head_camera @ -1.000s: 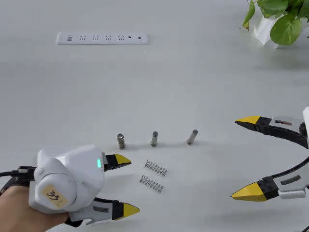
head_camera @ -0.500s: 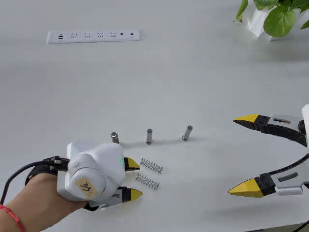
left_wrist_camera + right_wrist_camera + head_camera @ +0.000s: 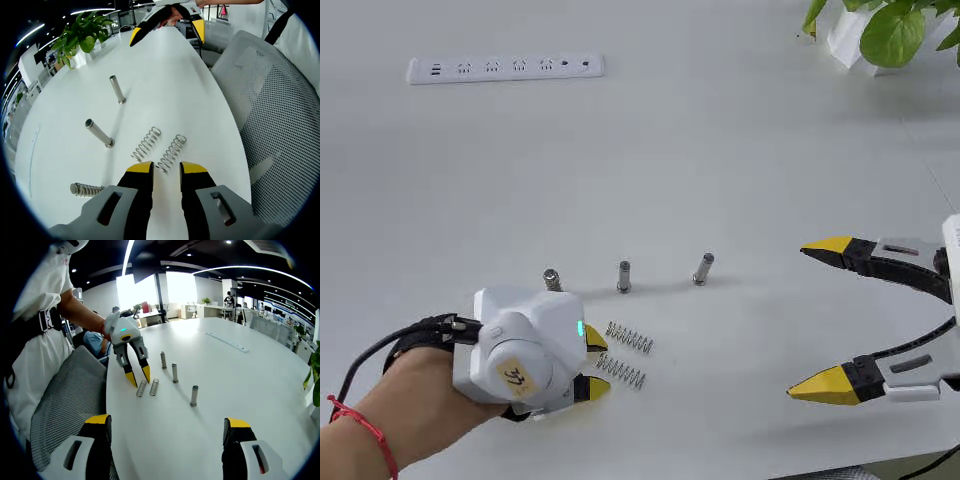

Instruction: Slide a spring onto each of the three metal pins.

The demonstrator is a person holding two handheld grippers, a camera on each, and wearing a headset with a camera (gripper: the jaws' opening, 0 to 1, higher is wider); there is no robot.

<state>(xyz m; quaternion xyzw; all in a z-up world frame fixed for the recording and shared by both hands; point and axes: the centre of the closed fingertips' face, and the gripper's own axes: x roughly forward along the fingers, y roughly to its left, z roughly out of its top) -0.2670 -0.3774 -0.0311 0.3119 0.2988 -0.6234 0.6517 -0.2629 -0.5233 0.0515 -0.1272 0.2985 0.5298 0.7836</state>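
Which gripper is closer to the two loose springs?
Left. The left gripper has its tips right at the springs; the right gripper hangs open well off to their far side.

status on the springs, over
Left gripper open, jaws straddling end of near spring. Right gripper open wide, empty. Left pin sprung; middle pin, right pin bare. Nothing in the way.

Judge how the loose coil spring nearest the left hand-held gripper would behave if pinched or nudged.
The small metal coil spring lies on its side on the white tabletop, so a nudge would probably roll it. Its thin open coils suggest it is light and springy. Pinched by the left hand-held gripper, whose tips are broad, it might flick out.
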